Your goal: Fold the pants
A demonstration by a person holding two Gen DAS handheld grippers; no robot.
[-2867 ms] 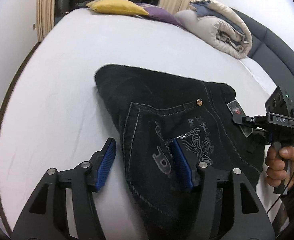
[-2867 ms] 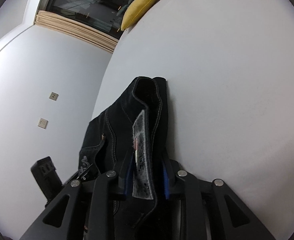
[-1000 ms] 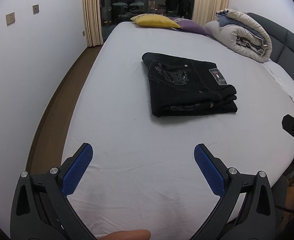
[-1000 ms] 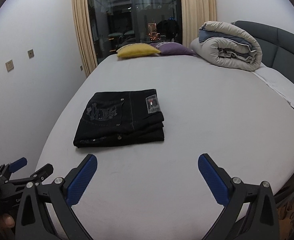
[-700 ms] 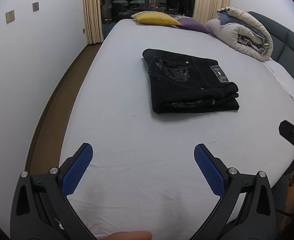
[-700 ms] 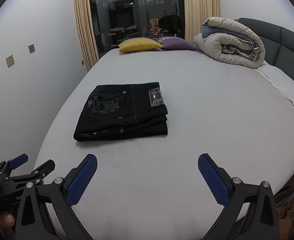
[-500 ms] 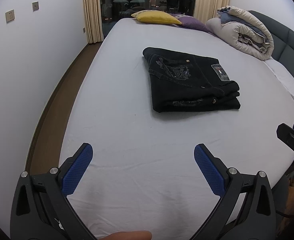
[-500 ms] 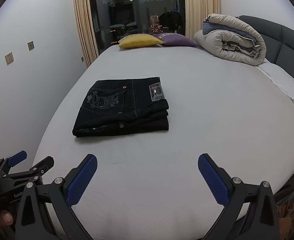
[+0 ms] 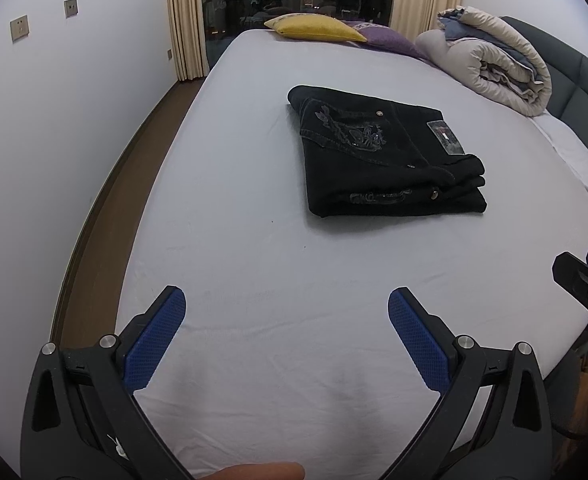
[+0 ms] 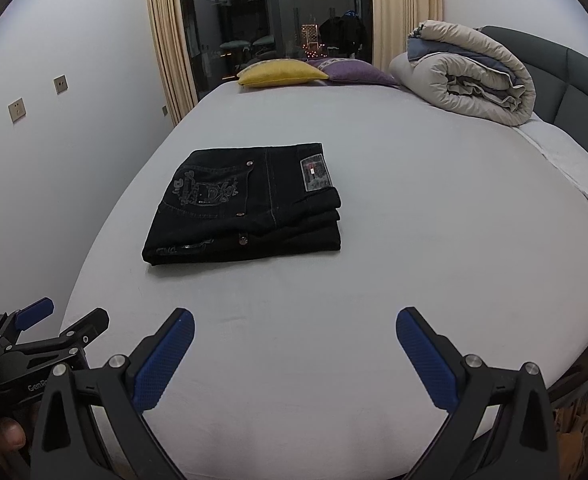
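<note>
The left gripper (image 9: 286, 312), black with blue pads, is held low over the near edge of the big bed with a white sheet (image 9: 254, 272). Its jaws are spread wide and hold nothing. A fingertip (image 9: 254, 472) shows at the bottom of the left wrist view. The right gripper (image 10: 294, 332) looks the same and sits beside it over the same near edge. Its jaws are wide apart too, with nothing between them. In the right wrist view the left gripper shows at the far left, with a bit of a hand (image 10: 2, 436) under it.

The black denim pants (image 9: 382, 156) are folded into a neat, thick rectangle with several layers stacked up. On top you can see a back pocket with pale stitched letters, a small round metal stud and a grey patch label near one corner.

The pants lie flat on the middle of the bed, well apart from both grippers and straight ahead of them. From the left gripper they sit a bit to the right. From the right gripper they sit a bit to the left. Nothing touches them.
</note>
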